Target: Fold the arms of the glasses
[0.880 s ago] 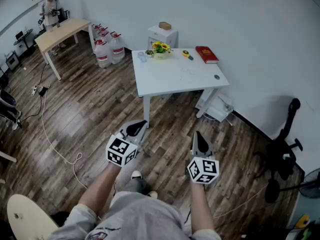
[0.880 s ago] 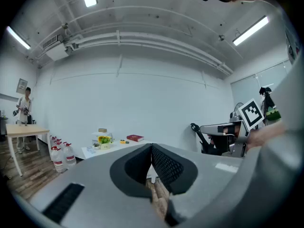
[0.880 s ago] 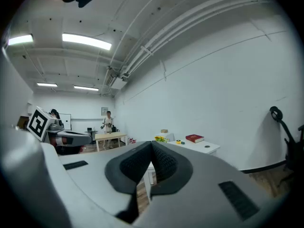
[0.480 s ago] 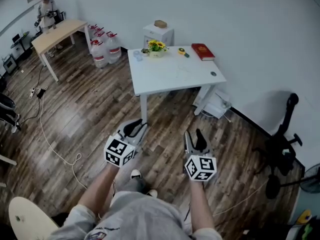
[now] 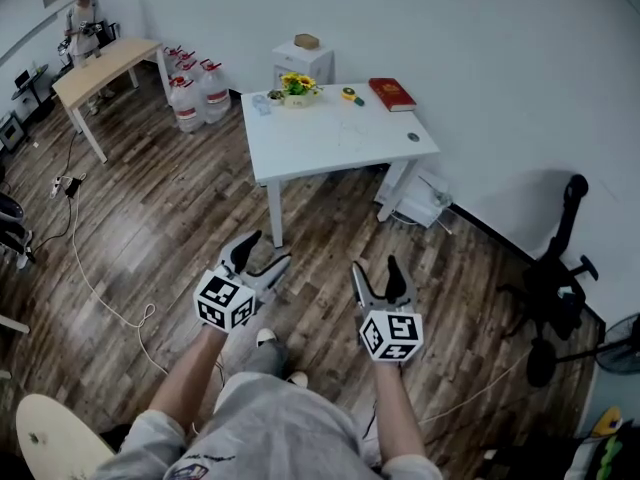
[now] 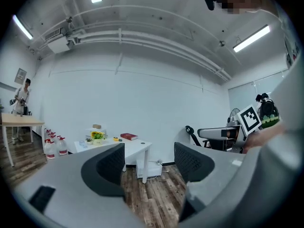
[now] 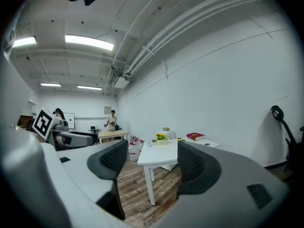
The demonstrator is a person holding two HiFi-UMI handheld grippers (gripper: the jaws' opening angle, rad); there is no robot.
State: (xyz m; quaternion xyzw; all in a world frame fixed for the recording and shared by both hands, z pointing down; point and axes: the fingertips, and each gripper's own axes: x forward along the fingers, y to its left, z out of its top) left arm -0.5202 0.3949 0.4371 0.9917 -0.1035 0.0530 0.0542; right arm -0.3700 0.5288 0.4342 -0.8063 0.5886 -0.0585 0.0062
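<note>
The white table (image 5: 330,153) stands a few steps ahead of me on the wood floor. A faint thin outline near its middle may be the glasses (image 5: 353,133); it is too small to make out. My left gripper (image 5: 262,251) and right gripper (image 5: 375,268) hang at waist height over the floor, well short of the table. Both are open with nothing between their jaws. In the left gripper view the left gripper (image 6: 149,160) frames the table (image 6: 135,148). The right gripper (image 7: 152,163) does the same in its own view, where the table (image 7: 159,156) stands beyond the dark pads.
On the table are a flower pot (image 5: 293,86), a yellow tape measure (image 5: 350,95), a red book (image 5: 391,93) and a small dark disc (image 5: 413,137). Water jugs (image 5: 190,93) and a white cabinet (image 5: 302,60) line the wall. A person (image 5: 82,13) stands by a wooden table (image 5: 105,68). A black stand (image 5: 555,288) is at right.
Both grippers' jaws have spread apart. The table and the far wall have drifted up and left in the head view, and the grippers sit slightly lower and further left.
</note>
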